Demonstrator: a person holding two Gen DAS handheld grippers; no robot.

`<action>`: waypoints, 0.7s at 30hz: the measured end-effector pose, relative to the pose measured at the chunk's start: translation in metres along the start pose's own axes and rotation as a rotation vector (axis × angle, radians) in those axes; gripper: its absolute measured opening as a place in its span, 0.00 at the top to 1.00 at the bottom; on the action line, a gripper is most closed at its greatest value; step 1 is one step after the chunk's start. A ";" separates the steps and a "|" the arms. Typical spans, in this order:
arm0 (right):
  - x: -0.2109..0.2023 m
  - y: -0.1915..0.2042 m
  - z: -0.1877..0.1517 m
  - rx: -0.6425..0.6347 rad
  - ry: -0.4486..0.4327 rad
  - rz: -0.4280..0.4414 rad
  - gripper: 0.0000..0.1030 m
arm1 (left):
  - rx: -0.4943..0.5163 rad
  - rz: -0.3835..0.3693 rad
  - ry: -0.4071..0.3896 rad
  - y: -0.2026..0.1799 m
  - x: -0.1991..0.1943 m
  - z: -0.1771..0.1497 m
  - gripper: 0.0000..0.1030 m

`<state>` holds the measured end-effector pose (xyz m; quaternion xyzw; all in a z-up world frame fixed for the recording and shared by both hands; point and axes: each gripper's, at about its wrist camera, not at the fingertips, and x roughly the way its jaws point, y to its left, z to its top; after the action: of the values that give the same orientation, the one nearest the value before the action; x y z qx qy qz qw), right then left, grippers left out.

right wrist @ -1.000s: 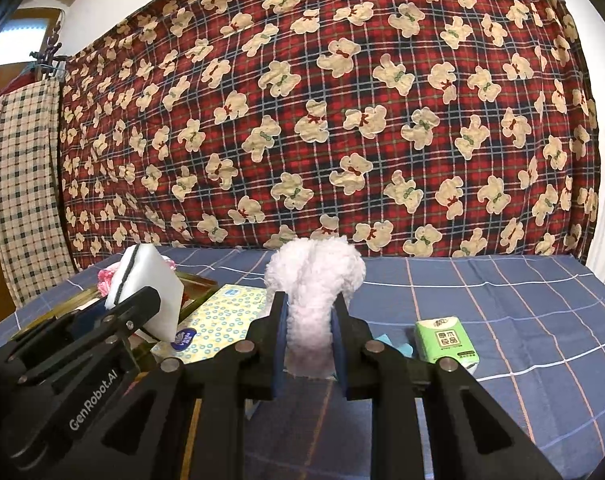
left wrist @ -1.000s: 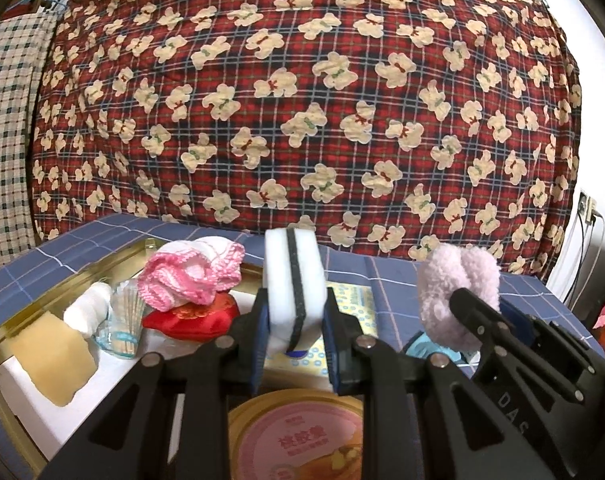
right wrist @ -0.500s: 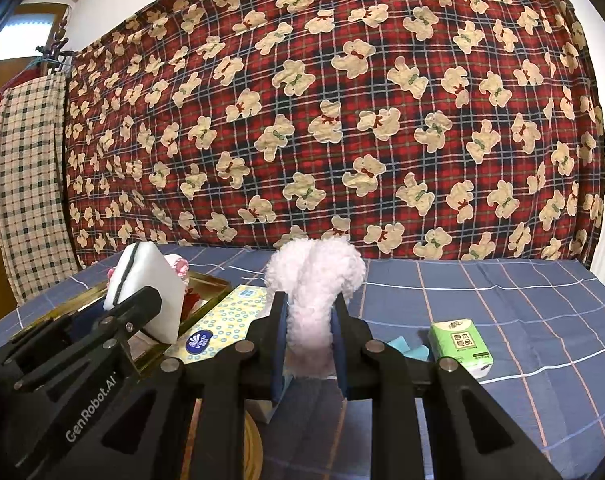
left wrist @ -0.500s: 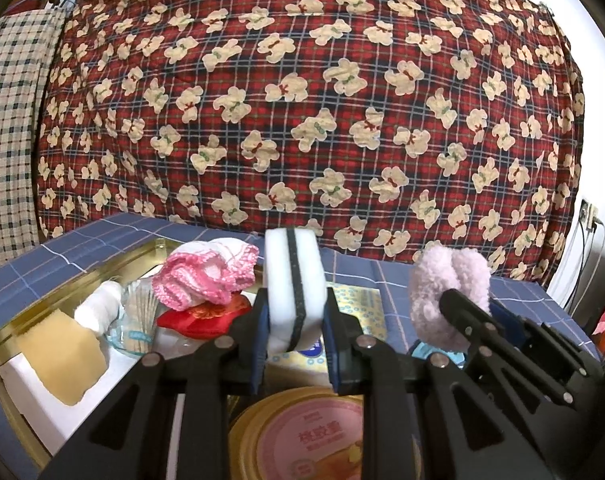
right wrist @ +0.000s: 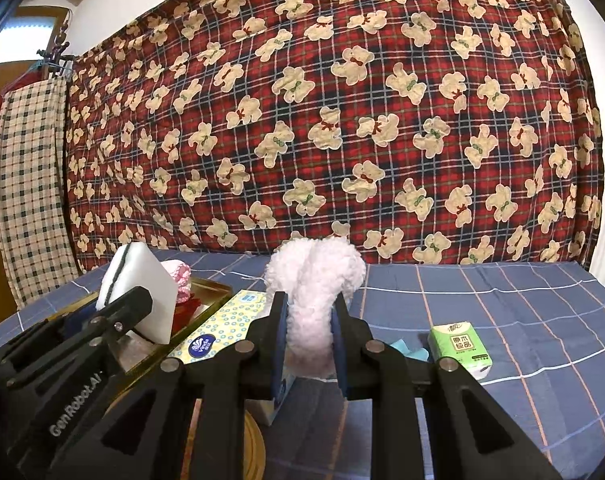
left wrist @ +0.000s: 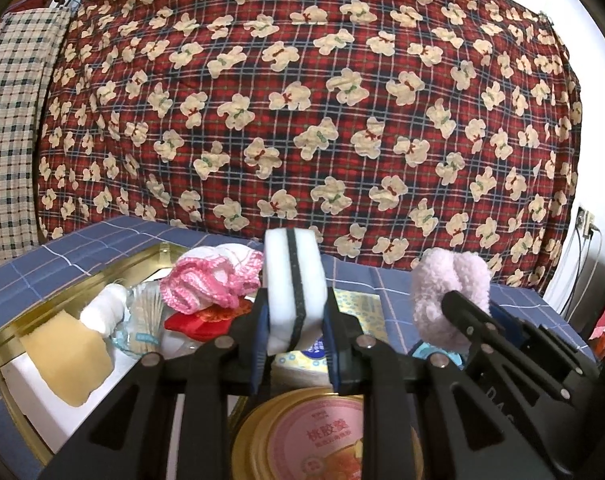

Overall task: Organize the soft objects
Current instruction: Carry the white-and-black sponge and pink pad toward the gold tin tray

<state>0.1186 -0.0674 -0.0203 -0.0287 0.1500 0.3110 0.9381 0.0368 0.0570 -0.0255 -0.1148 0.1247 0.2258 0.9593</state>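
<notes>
Both claws loaded, beside tray.
Left claw pinches light, squashy sponge at base; right claw squeezes limp fluffy cloth mid-body.

Two grippers: the left gripper and the right gripper. One white sponge. One fluffy pink cloth. One gold tray, and in it one pink knit piece, one red pouch, one yellow cloth, one white roll and one glass of toothpicks. One tissue box. One green tissue pack. One round tin.
</notes>
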 end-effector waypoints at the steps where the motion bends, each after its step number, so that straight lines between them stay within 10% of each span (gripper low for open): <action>1: -0.001 -0.001 0.000 0.002 -0.002 0.001 0.77 | -0.005 -0.007 -0.002 0.001 -0.001 0.000 0.78; 21: -0.014 0.066 0.024 0.029 0.014 0.271 0.77 | -0.052 -0.025 0.020 0.075 -0.045 0.041 0.78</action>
<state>0.0750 -0.0189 0.0098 0.0033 0.1637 0.4324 0.8867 -0.0288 0.1153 0.0136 -0.1435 0.1268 0.2158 0.9575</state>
